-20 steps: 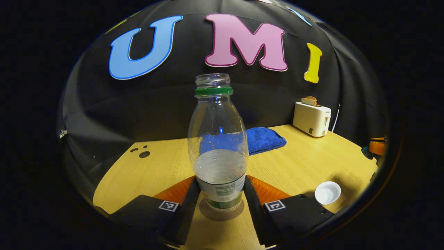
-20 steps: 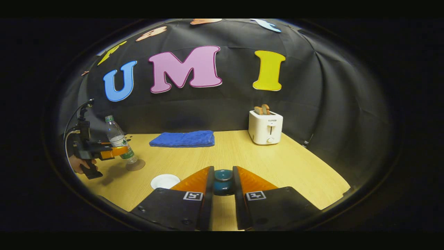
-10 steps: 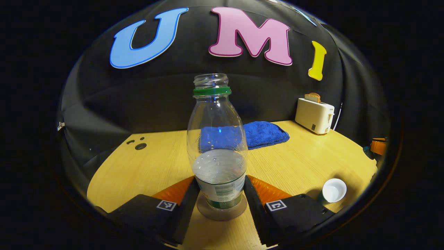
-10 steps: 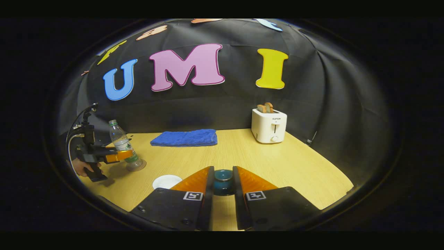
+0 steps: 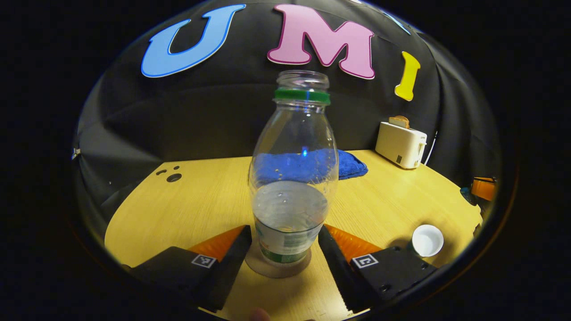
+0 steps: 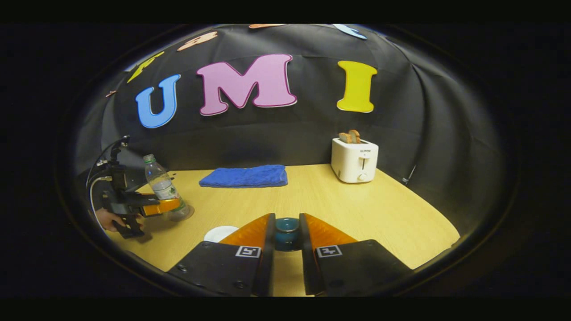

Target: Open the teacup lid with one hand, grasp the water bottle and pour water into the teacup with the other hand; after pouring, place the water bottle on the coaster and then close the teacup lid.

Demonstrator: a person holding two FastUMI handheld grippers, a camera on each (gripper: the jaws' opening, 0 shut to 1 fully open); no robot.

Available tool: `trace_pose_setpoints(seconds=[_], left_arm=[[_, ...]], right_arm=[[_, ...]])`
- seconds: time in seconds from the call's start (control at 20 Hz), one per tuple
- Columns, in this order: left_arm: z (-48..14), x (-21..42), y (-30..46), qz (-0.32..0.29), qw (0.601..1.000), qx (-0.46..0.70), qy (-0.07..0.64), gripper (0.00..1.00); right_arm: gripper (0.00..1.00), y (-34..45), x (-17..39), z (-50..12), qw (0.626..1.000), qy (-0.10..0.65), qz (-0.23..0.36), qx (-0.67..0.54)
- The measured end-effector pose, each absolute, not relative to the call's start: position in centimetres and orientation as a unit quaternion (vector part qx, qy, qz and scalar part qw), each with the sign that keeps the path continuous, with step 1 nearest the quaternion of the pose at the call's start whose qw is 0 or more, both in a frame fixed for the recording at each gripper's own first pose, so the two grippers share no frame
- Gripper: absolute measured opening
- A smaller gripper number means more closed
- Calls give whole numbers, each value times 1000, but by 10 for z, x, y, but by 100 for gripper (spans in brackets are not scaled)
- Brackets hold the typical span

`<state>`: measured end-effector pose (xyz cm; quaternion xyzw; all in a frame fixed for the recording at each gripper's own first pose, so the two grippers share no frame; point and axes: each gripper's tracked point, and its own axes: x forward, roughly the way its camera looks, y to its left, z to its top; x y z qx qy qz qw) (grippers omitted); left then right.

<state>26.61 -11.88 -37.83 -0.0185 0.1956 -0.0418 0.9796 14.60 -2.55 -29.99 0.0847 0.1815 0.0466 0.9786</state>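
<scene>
A clear water bottle [image 5: 292, 178] with a green neck ring, no cap and some water inside stands upright on a round brown coaster [image 5: 267, 269]. My left gripper [image 5: 283, 234] is open, one finger on each side of the bottle's base with a small gap. In the right gripper view the bottle [image 6: 163, 187] and the left gripper [image 6: 171, 206], held by a hand, sit at the far left. My right gripper [image 6: 286, 240] is shut on the teal teacup lid [image 6: 286, 229]. The white teacup [image 5: 427, 240] stands open on the table, also seen in the right gripper view [image 6: 221, 232].
A folded blue towel [image 6: 244, 176] lies at the back of the wooden table [image 6: 357, 209]. A white toaster [image 6: 354, 159] with bread slices stands at the back right. Small dark holes [image 5: 173, 177] mark the table's far left.
The left gripper's fingers have spread off the bottle, which now stands free on the coaster. The right gripper has kept the lid and shifted slightly.
</scene>
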Motion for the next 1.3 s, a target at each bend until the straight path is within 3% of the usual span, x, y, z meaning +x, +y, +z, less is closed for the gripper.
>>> trace_pose_setpoints(seconds=[0.4, 0.45, 0.6, 1.25, 1.3], left_arm=[[-382, 242, -117, -43, 978, 0, 202, 95], [-384, 236, -118, -43, 978, -2, 205, 95], [-388, 210, -119, -38, 976, -10, 213, 95], [-395, 143, -126, -11, 968, -44, 245, 95], [-394, 141, -124, -10, 968, -43, 245, 95]], right_arm=[[30, 31, 146, -304, 973, 183, 99, 101], [26, 40, 147, -307, 972, 185, 106, 101], [30, 62, 146, -317, 968, 191, 124, 103], [30, 92, 149, -351, 964, 211, 139, 79], [25, 93, 149, -352, 965, 211, 140, 75]])
